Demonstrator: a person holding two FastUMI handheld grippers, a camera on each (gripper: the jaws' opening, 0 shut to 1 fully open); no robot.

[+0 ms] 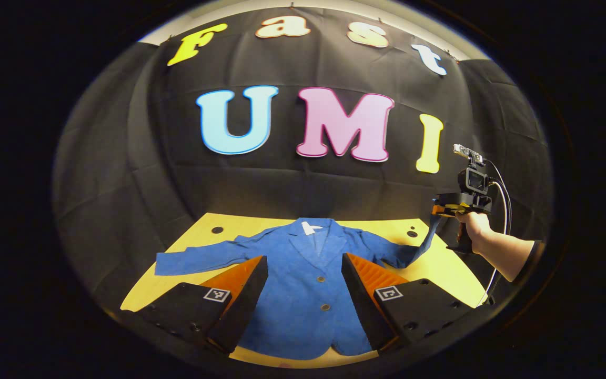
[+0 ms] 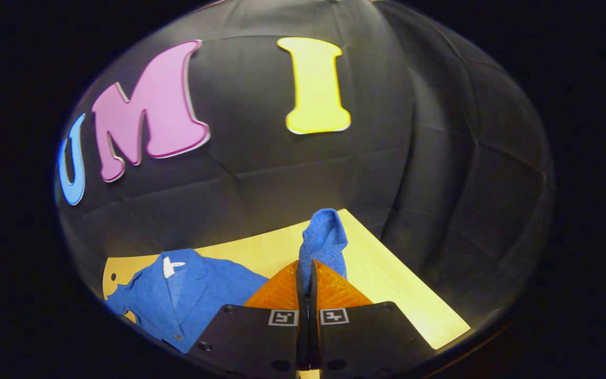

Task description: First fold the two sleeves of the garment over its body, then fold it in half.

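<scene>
A blue jacket (image 1: 308, 295) lies face up and buttoned on the yellow table (image 1: 187, 247), collar toward the wall. Its one sleeve (image 1: 198, 258) lies spread out flat to the left. The other sleeve (image 1: 413, 250) is lifted off the table at the right, its cuff held in my right gripper (image 1: 440, 210), which a hand (image 1: 474, 226) carries. In the right gripper view the right gripper (image 2: 307, 271) is shut on that sleeve cuff (image 2: 324, 242), with the jacket body (image 2: 187, 295) at lower left. My left gripper (image 1: 303, 273) hangs open above the jacket's front, holding nothing.
The black cloth wall (image 1: 303, 179) stands just behind the table. Small dark holes (image 1: 217, 230) mark the tabletop near its far corners. Bare yellow table (image 2: 387, 284) lies to the right of the raised sleeve.
</scene>
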